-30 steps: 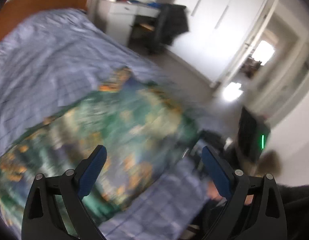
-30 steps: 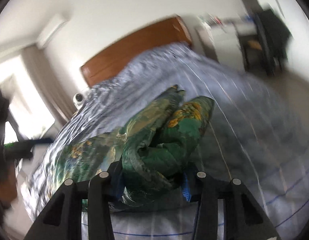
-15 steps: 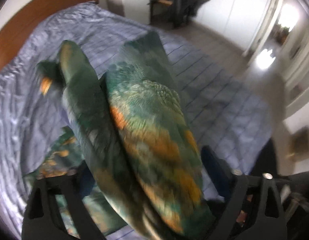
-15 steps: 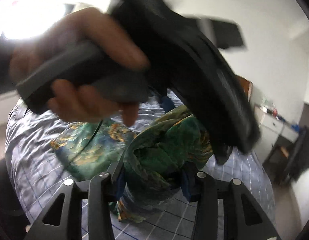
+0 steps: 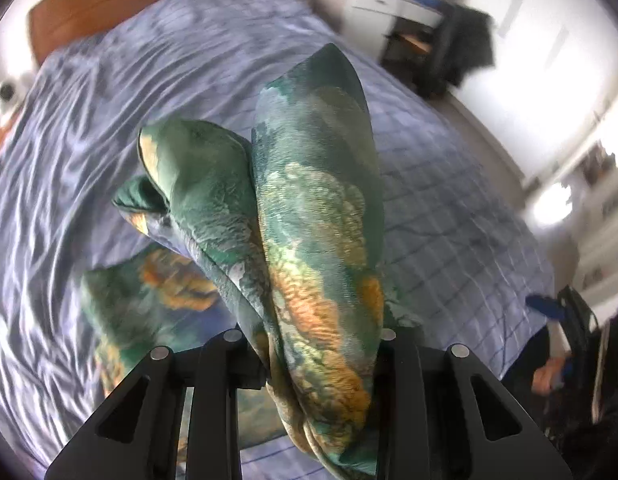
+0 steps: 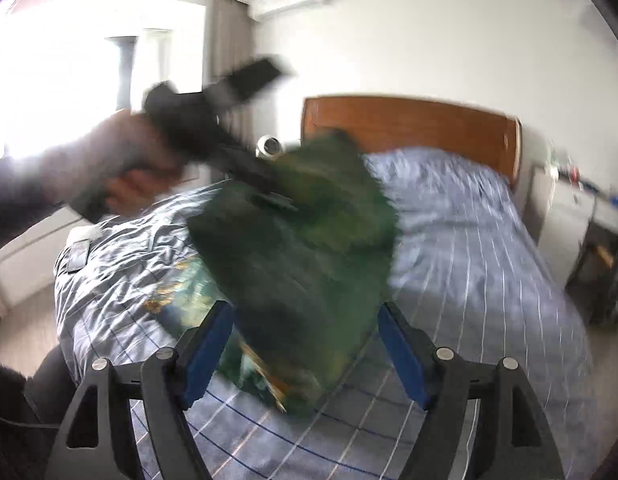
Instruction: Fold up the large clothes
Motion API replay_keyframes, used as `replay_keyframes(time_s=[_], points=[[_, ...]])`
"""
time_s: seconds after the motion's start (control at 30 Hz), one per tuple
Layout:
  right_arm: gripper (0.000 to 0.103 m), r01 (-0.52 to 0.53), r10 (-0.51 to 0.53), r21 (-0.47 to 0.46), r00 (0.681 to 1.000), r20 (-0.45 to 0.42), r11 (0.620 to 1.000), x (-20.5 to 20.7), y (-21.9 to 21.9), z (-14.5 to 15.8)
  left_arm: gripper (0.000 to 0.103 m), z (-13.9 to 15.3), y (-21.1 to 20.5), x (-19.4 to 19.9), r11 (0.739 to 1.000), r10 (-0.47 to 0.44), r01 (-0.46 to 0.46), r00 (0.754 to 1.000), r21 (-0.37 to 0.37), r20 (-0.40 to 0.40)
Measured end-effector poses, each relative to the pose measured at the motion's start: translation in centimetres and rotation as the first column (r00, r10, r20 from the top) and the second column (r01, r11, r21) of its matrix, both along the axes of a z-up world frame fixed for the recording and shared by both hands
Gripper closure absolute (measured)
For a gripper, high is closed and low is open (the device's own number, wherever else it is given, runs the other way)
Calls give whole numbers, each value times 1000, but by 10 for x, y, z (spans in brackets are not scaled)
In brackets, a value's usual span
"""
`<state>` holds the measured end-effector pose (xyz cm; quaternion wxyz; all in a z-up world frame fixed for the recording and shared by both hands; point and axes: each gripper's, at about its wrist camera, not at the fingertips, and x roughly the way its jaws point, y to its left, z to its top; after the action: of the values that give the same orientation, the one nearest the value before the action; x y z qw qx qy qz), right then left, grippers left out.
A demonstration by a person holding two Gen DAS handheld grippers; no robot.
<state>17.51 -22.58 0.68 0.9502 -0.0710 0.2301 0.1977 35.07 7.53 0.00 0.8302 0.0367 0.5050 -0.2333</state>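
A large green garment with orange and yellow print (image 5: 317,216) hangs in folds from my left gripper (image 5: 309,344), which is shut on it above the bed. Its lower part lies on the blue bedspread (image 5: 149,292). In the right wrist view the same garment (image 6: 305,240) hangs blurred in front of my right gripper (image 6: 305,344), whose blue-padded jaws stand wide apart and hold nothing. The left gripper (image 6: 269,184), held by a hand (image 6: 133,172), grips the cloth's top there.
The bed (image 6: 469,240) has a striped blue cover and a wooden headboard (image 6: 409,128). A phone (image 6: 79,256) lies at the bed's far corner. A white desk and dark chair (image 5: 461,52) stand beside the bed. A white round device (image 6: 269,146) sits by the headboard.
My left gripper closed on the garment and lifted it off the bed. My right gripper, which was shut on the cloth, has opened and let it go.
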Motion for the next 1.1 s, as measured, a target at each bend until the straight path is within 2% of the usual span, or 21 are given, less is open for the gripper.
replay_keyframes(time_s=[0.1, 0.23, 0.3, 0.33, 0.37, 0.47, 0.57, 0.63, 0.7, 0.77, 0.83, 0.93, 1.1], points=[[26, 40, -36, 43, 995, -91, 998, 25, -6, -14, 74, -17, 47, 4, 997, 78, -78, 997, -22, -20], [27, 43, -23, 100, 980, -197, 994, 60, 1, -29, 74, -43, 101, 0, 984, 166, -169, 985, -63, -48], [41, 23, -2, 93, 974, -226, 995, 75, 12, -35, 74, -53, 121, -3, 974, 203, -207, 978, -90, -58], [57, 10, 9, 77, 971, -239, 997, 84, 22, -39, 74, -57, 128, -3, 970, 216, -221, 974, -98, -63], [63, -8, 24, 63, 968, -251, 998, 91, 33, -42, 74, -62, 136, -4, 965, 233, -240, 970, -109, -71], [68, -78, 83, 26, 962, -262, 997, 107, 68, -47, 74, -76, 156, -3, 948, 272, -284, 958, -145, -97], [68, -142, 133, -15, 957, -259, 990, 112, 102, -51, 73, -95, 173, -2, 927, 295, -317, 946, -199, -133], [68, -184, 168, -38, 949, -267, 982, 114, 121, -59, 71, -110, 181, 3, 917, 314, -340, 937, -208, -151], [68, -209, 178, -65, 932, -317, 976, 120, 135, -74, 69, -128, 188, 7, 907, 325, -360, 928, -218, -180], [68, -207, 167, -60, 903, -396, 977, 132, 141, -96, 67, -144, 196, 10, 889, 328, -377, 920, -259, -214], [68, -190, 143, -66, 889, -436, 980, 138, 143, -113, 67, -155, 200, 11, 873, 332, -389, 916, -294, -227], [69, -176, 124, -83, 895, -429, 981, 139, 147, -130, 66, -164, 200, 13, 857, 341, -402, 912, -323, -230], [69, -158, 103, -105, 910, -401, 982, 138, 153, -136, 65, -175, 202, 14, 837, 352, -419, 905, -352, -239]])
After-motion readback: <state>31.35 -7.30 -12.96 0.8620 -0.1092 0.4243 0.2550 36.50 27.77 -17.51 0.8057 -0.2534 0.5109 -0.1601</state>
